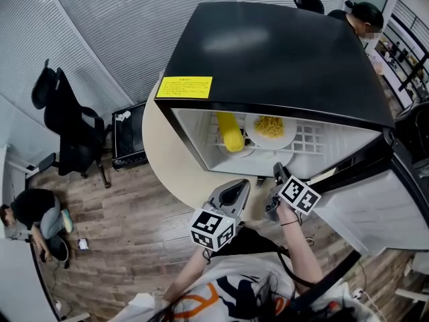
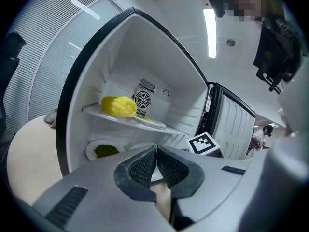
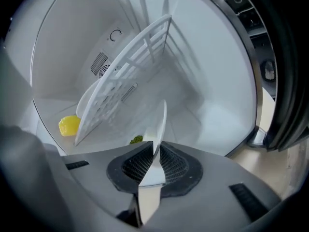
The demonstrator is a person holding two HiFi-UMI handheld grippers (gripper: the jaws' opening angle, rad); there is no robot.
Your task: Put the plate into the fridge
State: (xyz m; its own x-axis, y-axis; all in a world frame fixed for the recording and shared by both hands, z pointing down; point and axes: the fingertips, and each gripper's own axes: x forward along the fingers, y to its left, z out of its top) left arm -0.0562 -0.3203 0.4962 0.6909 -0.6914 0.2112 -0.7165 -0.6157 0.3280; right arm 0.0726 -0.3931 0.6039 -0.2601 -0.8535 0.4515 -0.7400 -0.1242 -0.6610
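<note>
A black mini fridge stands open on a round beige table. My right gripper is shut on the rim of a white plate, seen edge-on and reaching into the lower compartment under the wire shelf. In the head view, the right gripper is at the fridge mouth. My left gripper hangs just outside the opening, shut and empty, its pads meeting at the tips. A corn cob and a plate of corn kernels rest on the shelf. A plate of green peas sits on the fridge floor.
The fridge door stands open to the right. A black office chair and a black box stand left of the table. One person sits low at the left; another person is behind the fridge.
</note>
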